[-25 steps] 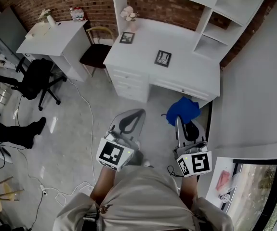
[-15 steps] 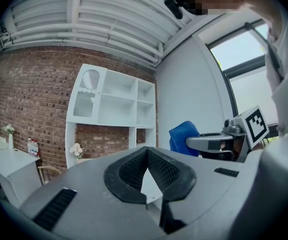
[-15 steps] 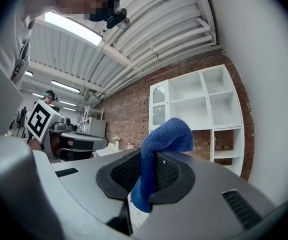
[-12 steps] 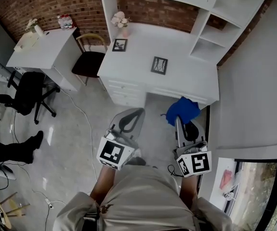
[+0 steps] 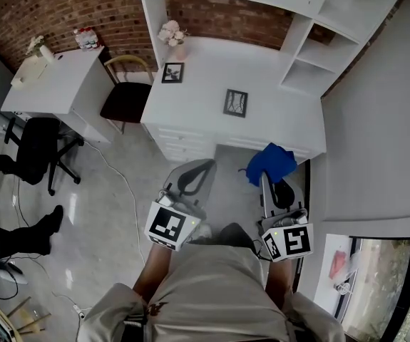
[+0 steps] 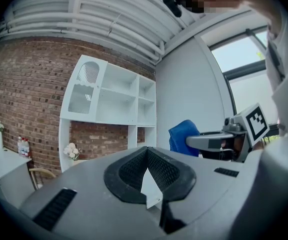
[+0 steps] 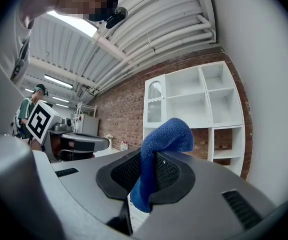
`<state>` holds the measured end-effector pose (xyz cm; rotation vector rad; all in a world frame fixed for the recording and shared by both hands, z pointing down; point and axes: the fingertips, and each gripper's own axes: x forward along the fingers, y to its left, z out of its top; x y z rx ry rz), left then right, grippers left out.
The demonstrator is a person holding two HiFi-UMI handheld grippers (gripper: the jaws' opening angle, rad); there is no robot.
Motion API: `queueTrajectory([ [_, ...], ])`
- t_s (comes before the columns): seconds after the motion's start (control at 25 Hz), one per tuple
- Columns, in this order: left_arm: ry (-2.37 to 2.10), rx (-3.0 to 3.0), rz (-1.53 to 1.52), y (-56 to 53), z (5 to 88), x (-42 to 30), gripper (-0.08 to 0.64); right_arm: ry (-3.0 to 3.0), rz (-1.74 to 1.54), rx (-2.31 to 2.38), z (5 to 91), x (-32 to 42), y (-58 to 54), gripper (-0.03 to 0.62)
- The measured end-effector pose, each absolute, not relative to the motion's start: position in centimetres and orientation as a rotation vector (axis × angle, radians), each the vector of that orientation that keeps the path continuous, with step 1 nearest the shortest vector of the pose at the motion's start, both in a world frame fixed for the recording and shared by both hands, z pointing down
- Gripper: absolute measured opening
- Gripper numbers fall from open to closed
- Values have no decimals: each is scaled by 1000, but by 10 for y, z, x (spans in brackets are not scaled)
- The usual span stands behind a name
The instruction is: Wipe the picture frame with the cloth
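Note:
A dark picture frame (image 5: 236,102) lies flat on the white desk (image 5: 283,120), and a smaller one (image 5: 172,73) stands near the desk's back left by pink flowers (image 5: 170,33). My right gripper (image 5: 273,185) is shut on a blue cloth (image 5: 270,162), held low in front of the desk's right part. In the right gripper view the cloth (image 7: 167,136) bulges up out of the closed gripper (image 7: 146,181). My left gripper (image 5: 190,180) hangs over the floor short of the desk, shut and holding nothing; its pads (image 6: 133,171) meet in the left gripper view.
A white shelf unit (image 5: 311,20) rises on the desk against a brick wall. To the left are a wooden chair (image 5: 126,98), a second white desk (image 5: 55,84), a black office chair (image 5: 37,148) and a seated person's legs (image 5: 12,234). A cable (image 5: 123,184) trails over the floor.
The view has shifted so the desk sits slightly lower and more to the left. Both grippers keep the same pose, the cloth still in the right one.

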<state>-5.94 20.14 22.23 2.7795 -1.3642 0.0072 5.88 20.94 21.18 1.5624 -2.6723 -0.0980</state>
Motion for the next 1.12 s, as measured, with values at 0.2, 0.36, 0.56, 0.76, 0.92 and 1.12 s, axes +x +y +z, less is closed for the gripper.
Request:
queueTrajectory([
  [0.2, -1354, 2780, 14, 167, 223, -61, 2, -2652, -103, 1570, 213, 54, 174, 41],
  [0.36, -1358, 2784, 23, 156, 226, -58, 2, -2656, -92, 1562, 219, 55, 163, 41],
  [0.56, -1379, 2775, 31, 137, 230, -53, 3, -2672, -94, 1541, 224, 59, 140, 41],
  [0.76, -1402, 2763, 56, 102, 231, -46, 3, -2686, -89, 1510, 224, 65, 103, 41],
  [0.92, -1418, 2751, 68, 73, 232, -34, 2, -2700, -77, 1486, 226, 75, 72, 41],
  [1.12, -1440, 2724, 73, 37, 236, -19, 3, -2714, -54, 1444, 230, 89, 33, 41],
])
